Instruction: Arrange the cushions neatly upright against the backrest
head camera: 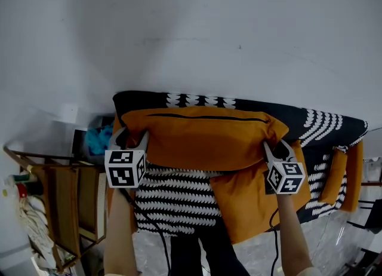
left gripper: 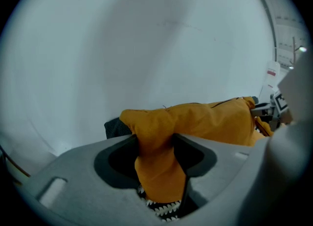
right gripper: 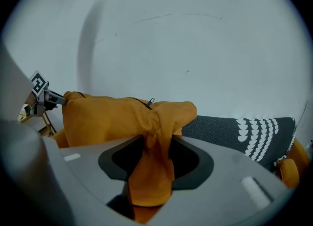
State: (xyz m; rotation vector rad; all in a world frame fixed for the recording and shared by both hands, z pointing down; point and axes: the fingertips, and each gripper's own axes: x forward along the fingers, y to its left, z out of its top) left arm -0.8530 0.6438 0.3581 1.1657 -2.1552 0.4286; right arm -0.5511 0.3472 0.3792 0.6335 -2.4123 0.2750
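Home living room: patterned sofa (head camera: 325,124), orange cushion (head camera: 209,138), white wall (head camera: 191,30), wooden rack (head camera: 62,206) beside.

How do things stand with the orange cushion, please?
Left gripper, right gripper: each pinching one end of orange cushion. Cushion along backrest, zip up. Nothing blocking.

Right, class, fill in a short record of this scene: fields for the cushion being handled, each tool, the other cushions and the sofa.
Cushion handled: orange cushion, stretched along the backrest, zip edge uppermost
Left tool: closed on the cushion's left corner
Right tool: closed on its right corner
Other cushions: second orange cushion lying on the seat below; third orange cushion at the sofa's right end
Sofa cover: dark with a white pattern
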